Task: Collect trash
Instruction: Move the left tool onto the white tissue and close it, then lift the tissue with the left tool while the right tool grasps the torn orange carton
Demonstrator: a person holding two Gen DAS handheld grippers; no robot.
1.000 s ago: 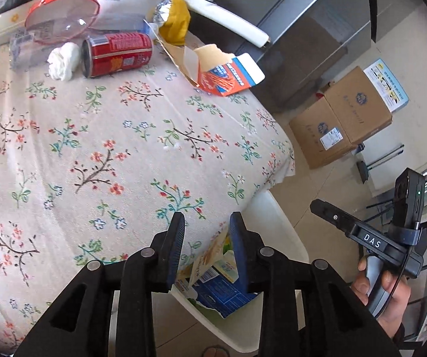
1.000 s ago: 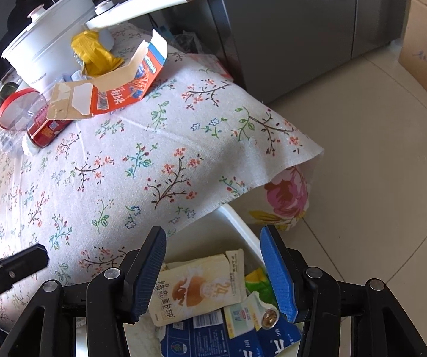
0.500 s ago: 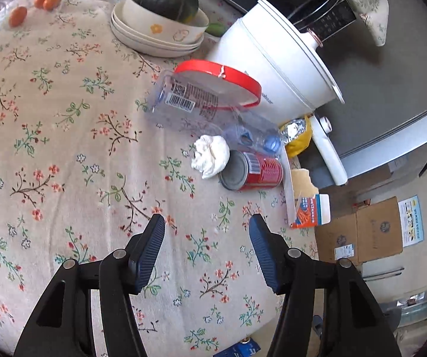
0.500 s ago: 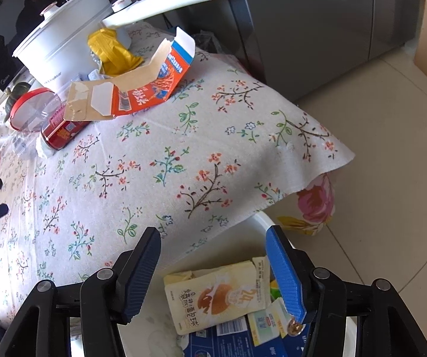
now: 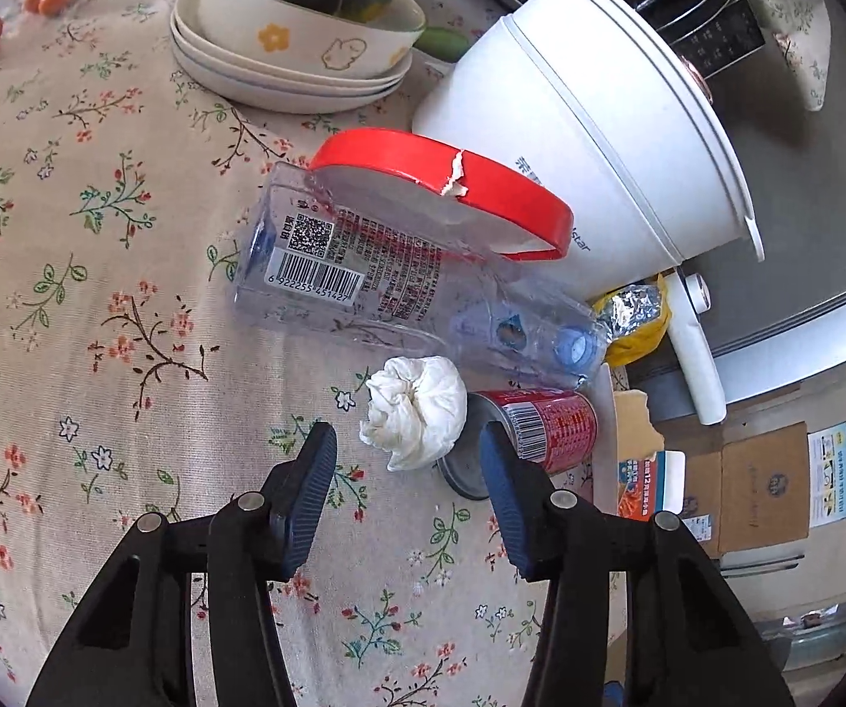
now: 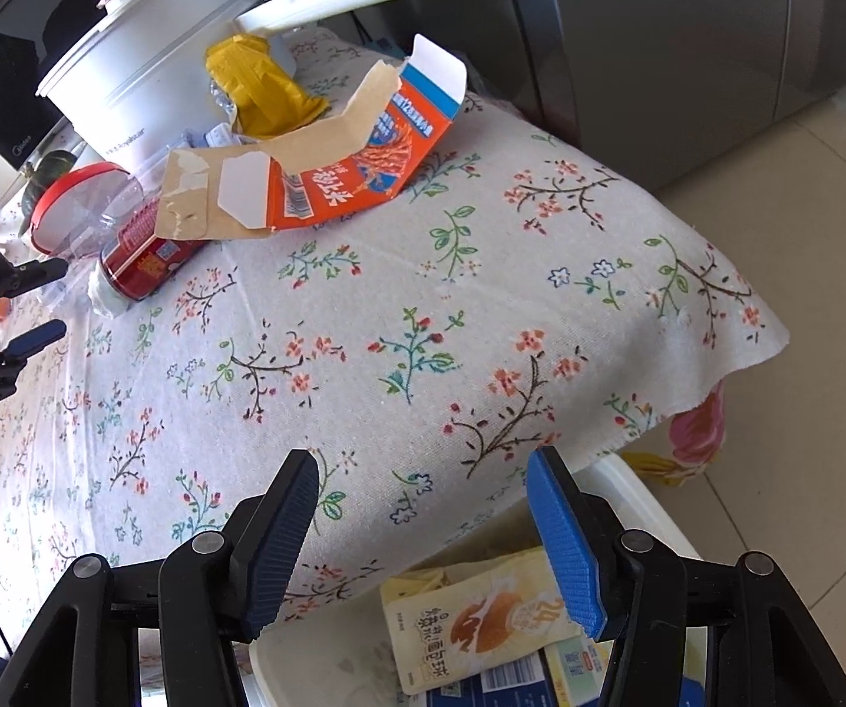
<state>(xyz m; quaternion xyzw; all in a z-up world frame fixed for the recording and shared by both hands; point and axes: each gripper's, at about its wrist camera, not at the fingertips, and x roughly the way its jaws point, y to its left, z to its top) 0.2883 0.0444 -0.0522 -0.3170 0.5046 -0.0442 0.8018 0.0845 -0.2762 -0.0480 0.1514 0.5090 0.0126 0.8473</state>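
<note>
Far right on the desk [image 5: 99,306], trash in a cluster: clear plastic bottle [image 5: 364,277], light, springy, likely slippery, best pinched at mid-body; red can [image 5: 541,430] on its side, thin-walled, apt to roll; crumpled tissue [image 5: 417,412], soft, weightless, graspable anywhere. Left gripper [image 5: 408,471] empty, jaws wide, nearest the tissue. Right gripper [image 6: 423,506] likewise spread, empty, above the bin [image 6: 653,506].
</note>
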